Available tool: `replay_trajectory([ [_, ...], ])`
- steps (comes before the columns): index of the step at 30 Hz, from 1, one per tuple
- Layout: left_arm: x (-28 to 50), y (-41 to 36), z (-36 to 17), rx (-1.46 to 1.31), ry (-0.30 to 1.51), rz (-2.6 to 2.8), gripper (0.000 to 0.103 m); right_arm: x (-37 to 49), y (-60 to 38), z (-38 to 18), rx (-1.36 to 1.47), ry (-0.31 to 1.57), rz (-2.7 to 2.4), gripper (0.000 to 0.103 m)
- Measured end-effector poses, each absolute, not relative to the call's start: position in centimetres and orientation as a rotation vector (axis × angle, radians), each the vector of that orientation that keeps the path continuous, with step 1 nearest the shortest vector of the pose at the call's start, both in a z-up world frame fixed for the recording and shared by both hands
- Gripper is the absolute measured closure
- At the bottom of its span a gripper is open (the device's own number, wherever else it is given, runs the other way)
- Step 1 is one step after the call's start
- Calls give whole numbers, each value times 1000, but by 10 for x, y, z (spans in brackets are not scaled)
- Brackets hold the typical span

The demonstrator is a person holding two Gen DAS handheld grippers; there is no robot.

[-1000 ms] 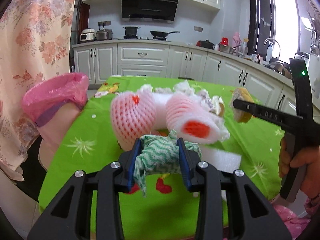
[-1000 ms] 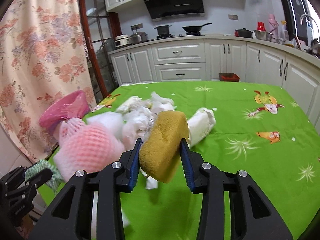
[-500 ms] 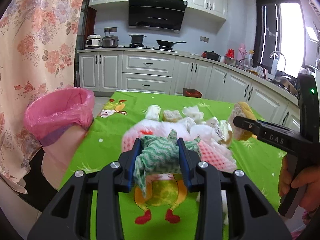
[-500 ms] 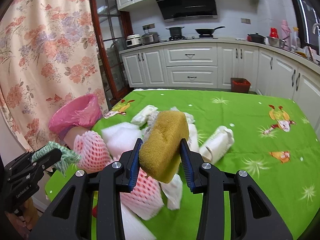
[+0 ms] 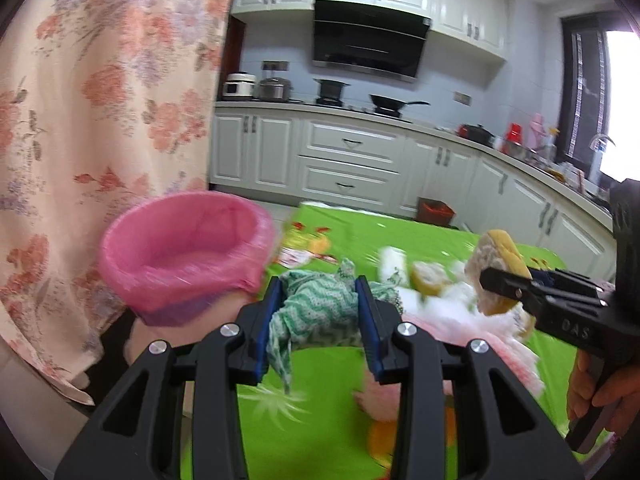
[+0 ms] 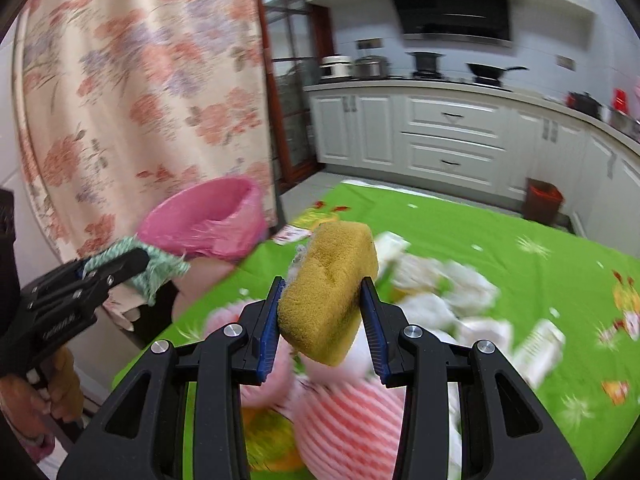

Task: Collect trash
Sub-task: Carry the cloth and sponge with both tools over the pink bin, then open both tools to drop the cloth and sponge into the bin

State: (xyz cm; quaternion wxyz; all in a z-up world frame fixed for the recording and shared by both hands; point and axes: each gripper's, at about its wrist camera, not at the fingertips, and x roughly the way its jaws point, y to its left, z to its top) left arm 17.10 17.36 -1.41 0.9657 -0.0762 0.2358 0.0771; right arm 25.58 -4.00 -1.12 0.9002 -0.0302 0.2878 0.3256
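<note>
Item, green-and-white zigzag cloth (image 5: 320, 312): bunched between the blue pads of the left claw (image 5: 320, 322), which is closed partway and pinching it; a loose tail hangs below the left pad. In the right wrist view the same cloth (image 6: 160, 268) shows at the tip of that claw (image 6: 120, 268), carried by a hand (image 6: 44, 396).

Item, yellow-brown sponge (image 6: 328, 292): upright between the pads of the right claw (image 6: 326, 320), closed partway and gripping it by the lower half, the top standing clear above the fingertips. In the left wrist view it (image 5: 500, 256) sits at the tip of the right claw (image 5: 496, 288), off to the right of the left claw.

Item, bin lined with a pink bag (image 5: 188, 256): ahead and left of the left claw, mouth open, standing beside the bench edge; ahead and left of the right claw also (image 6: 208, 220).

Item, pink foam fruit netting (image 6: 348, 420): below and just behind the right claw, lying on the bench.

Item, white crumpled wrappers (image 6: 444, 284): ahead and right of the right claw, blurred.

Item, bench with green printed cover (image 6: 500, 240): beneath both claws.

Item, floral curtain (image 5: 100, 100): behind the bin, far left.
</note>
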Motion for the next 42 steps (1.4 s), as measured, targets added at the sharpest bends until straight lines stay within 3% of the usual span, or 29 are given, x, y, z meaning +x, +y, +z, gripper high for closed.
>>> replay_trajectory([
  [13,204,283,8,-181,451,351,66,299,85,7,-208,612,888,65],
  [27,251,367,-4,-244,499,458,61,349,200,8,-394,641,1062,64],
  [28,253,371,-6,-245,501,465,60,351,206,6,-401,641,1065,63],
  [31,257,377,-9,-243,501,488,40,358,218,0,-406,655,1080,52],
  [32,258,379,-10,-244,497,494,36,359,220,-2,-409,658,1080,42],
  [33,257,380,-10,-244,493,494,36,361,221,-4,-408,655,1072,37],
  [38,255,382,-13,-227,494,522,31,362,215,-5,-399,647,1055,37],
  [42,238,373,-11,-258,465,546,19,349,189,8,-421,590,1011,37],
])
